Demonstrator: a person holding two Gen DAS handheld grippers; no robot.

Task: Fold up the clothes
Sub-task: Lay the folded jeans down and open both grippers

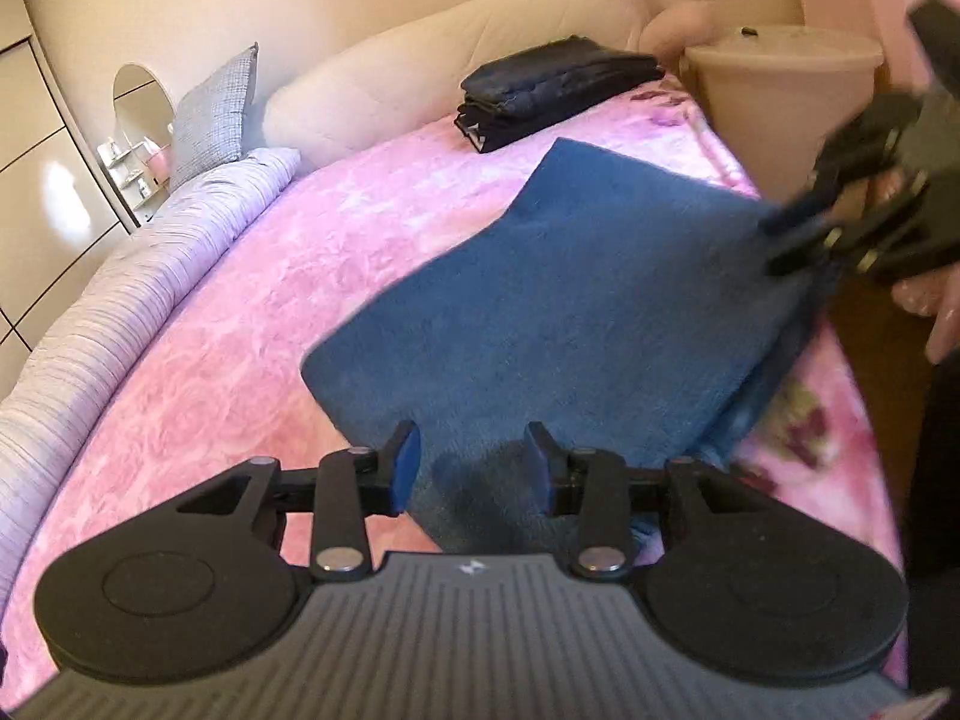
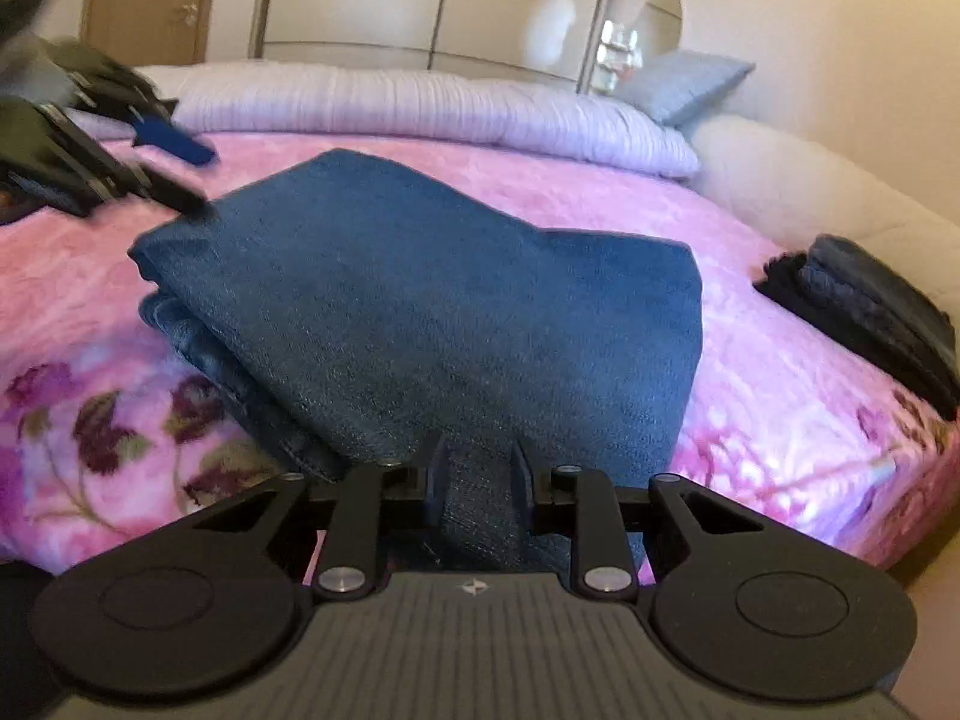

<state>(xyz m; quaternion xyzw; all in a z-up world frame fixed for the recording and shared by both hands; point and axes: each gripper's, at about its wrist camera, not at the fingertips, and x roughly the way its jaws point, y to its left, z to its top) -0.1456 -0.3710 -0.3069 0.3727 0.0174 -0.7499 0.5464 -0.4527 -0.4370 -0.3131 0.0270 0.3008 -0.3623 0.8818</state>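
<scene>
I am holding the left gripper (image 1: 471, 465) with its jaws spread apart and nothing between them, its blue pads (image 1: 407, 468) hovering over the near edge of the blue garment (image 1: 576, 300). I am keeping the right gripper (image 2: 477, 480) with its jaws parted by a narrower gap; blue fabric is showing in that gap, but I cannot tell whether the pads are pressing on it. The blue garment is lying folded on the pink floral blanket (image 1: 252, 324), with a stitched denim edge (image 2: 252, 402) showing beneath its upper layer in the right wrist view. In the left wrist view the right gripper is appearing blurred at the garment's far right corner; in the right wrist view the left gripper is appearing blurred at the upper left, just beside the garment's far corner. A dark folded stack (image 1: 552, 90) is resting farther along the blanket, apart from the garment. A lilac rolled quilt (image 1: 102, 300) is bordering the blanket, with a grey cushion (image 1: 216, 114) and the cream headboard (image 1: 468, 54) standing beyond it.
</scene>
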